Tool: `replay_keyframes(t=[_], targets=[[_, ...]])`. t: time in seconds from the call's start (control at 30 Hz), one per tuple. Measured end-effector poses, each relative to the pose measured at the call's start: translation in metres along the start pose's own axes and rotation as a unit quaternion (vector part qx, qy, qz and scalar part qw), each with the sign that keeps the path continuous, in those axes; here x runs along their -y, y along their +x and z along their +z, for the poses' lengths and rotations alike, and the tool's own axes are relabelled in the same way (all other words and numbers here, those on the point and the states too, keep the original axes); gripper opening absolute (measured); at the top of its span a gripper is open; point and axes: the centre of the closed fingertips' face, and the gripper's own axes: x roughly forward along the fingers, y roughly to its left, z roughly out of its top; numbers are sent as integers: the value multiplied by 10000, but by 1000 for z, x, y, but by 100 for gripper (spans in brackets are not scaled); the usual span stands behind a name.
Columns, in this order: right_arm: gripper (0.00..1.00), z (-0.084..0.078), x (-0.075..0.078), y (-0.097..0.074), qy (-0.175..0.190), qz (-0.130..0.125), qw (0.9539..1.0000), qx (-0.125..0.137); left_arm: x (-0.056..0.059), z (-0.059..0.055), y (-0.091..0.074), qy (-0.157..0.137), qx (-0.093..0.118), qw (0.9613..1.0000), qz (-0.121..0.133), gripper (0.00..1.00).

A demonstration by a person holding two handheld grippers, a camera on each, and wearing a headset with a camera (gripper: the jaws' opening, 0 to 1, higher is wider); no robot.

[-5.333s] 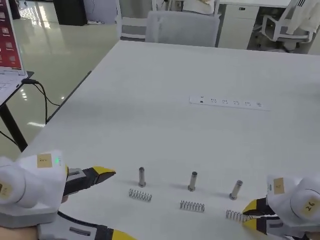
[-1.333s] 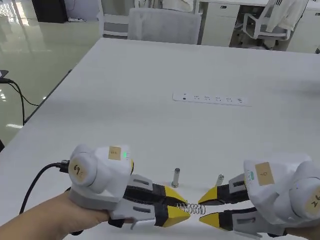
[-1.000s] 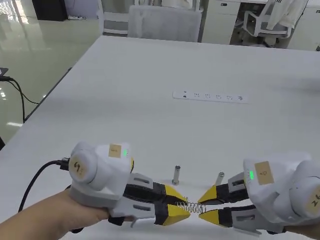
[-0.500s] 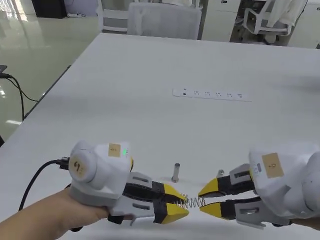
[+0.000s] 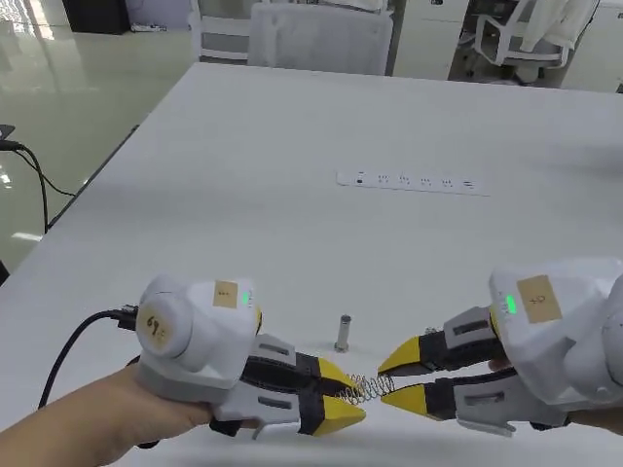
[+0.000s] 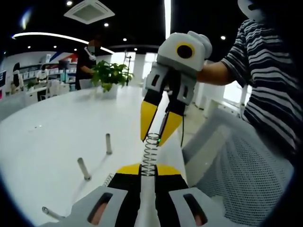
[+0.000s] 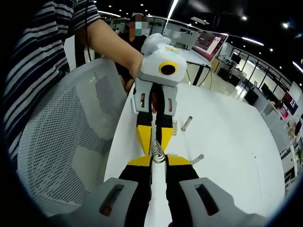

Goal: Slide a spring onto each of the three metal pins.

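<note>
my left gripper (image 5: 356, 402) pinches the spring (image 5: 370, 386); my right gripper (image 5: 383, 384), at its 3 o'clock, is spread round the free end (a pin (image 5: 343, 331) at 12).

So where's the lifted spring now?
Bottom centre of the head view, the spring spans between the left gripper and right gripper tips, just this side of an upright pin.
</note>
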Motion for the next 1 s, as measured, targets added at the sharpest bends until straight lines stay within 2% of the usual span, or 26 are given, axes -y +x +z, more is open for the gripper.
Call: replay_keyframes(t=[0.5, 0.57, 1.0], targets=[[7, 17, 0, -3, 359, 66, 9985, 408, 1, 3, 1, 73, -37, 10000, -6, 2], [7, 23, -1, -2, 459, 70, 9974, 551, 2, 3, 1, 85, -41, 10000, -16, 2], [7, 36, 0, 7, 245, -47, 9974, 679, 3, 3, 6, 168, -104, 9998, -4, 2]])
